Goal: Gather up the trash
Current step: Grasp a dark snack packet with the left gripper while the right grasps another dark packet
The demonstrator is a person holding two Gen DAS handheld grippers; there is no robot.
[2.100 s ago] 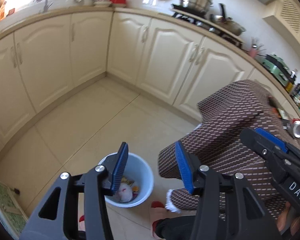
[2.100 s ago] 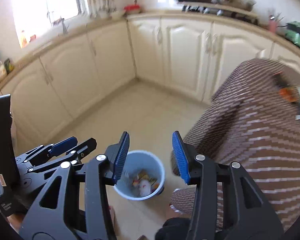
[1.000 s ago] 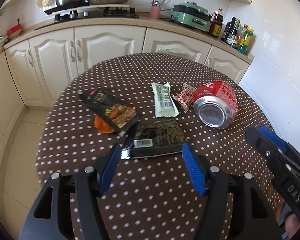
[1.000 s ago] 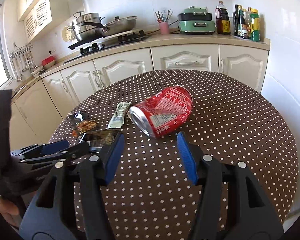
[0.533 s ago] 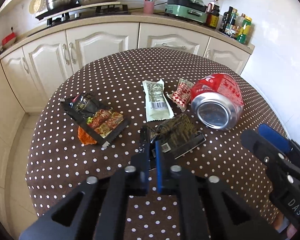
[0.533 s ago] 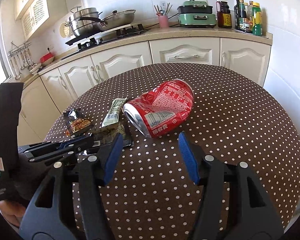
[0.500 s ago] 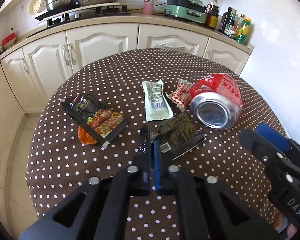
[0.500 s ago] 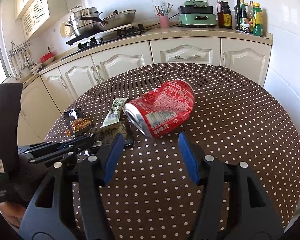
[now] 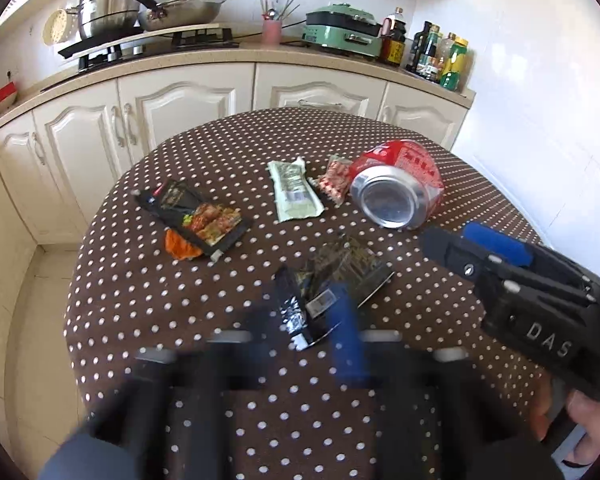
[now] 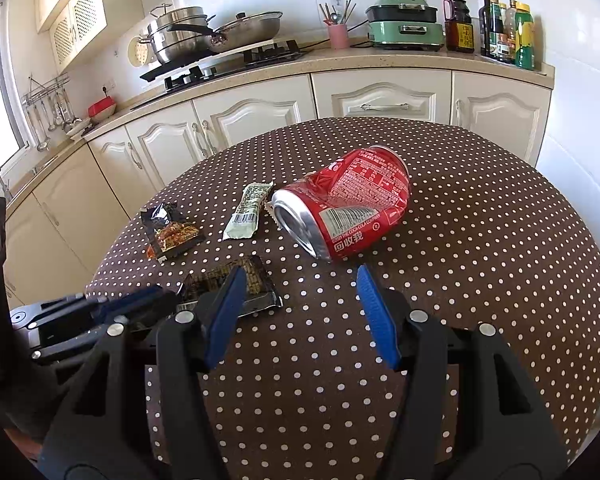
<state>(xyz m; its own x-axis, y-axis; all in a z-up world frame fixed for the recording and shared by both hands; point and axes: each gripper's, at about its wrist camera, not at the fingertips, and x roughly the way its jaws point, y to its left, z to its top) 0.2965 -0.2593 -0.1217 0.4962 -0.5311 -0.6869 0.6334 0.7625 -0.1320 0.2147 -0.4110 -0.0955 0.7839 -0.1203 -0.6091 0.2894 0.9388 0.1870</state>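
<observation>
On the brown polka-dot table point(image 9: 220, 144) lie a dented red can point(image 9: 396, 192) point(image 10: 348, 208), a pale green wrapper point(image 9: 294, 192) point(image 10: 248, 210), a small red-and-white wrapper point(image 9: 336, 180), a black-and-orange snack wrapper point(image 9: 200, 220) point(image 10: 172, 232) and a crumpled black wrapper point(image 9: 348, 264) point(image 10: 260, 280). My left gripper point(image 9: 300, 332) point(image 10: 132, 308) is blurred, its jaws opening. The black wrapper's raised near end stands between the fingers, and the pads do not press it. My right gripper point(image 10: 300, 276) point(image 9: 480, 248) is open just short of the can, with nothing between its fingers.
Cream cabinets point(image 10: 252, 116) curve behind the table under a counter with a stove and pots point(image 10: 204, 36), a green appliance point(image 10: 404, 24) and bottles point(image 10: 508, 32). A white tiled wall point(image 9: 540, 100) stands close on the right. Floor point(image 9: 32, 300) shows at the left.
Both grippers swung from the bin on the floor to the table. The left gripper pinched the black wrapper's near edge and crumpled it, and its jaws now stand apart. The right gripper barely moved.
</observation>
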